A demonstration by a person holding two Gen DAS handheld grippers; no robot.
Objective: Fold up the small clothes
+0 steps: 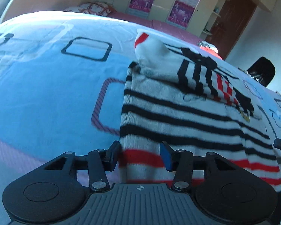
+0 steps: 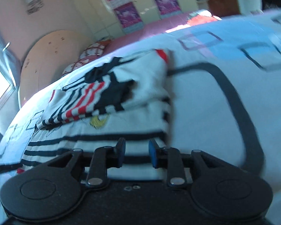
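A: Quick one. Where's your garment?

B: One striped knit top [image 1: 178, 112], white with black bands and red bands at the hem, lying on the bed cover [image 1: 46, 84] toward its near edge. A sleeve or upper part is already folded across the body, so you're mid-fold, between grabs.

A: Grippers?

B: Your left gripper [image 1: 140, 155] has its jaws apart over the hem's left corner, cloth between the pads but nothing pinched. Your right gripper [image 2: 136, 153] is also parted, narrower gap, over the hem by the top's right edge [image 2: 164, 112]; pads don't press on anything either.

A: Next move?

B: My read: you need both hem corners pinched evenly, then lifted together toward the collar end. Grab only the top layers unevenly and the fold skews. Frames are blurred, so exact contact is hard to call.

A: Counts?

B: One top, two grippers, one bed cover. Something red-and-striped [image 1: 208, 46] sits at the far edge, maybe a second garment, can't tell. One pillow [image 1: 95, 7] further back.
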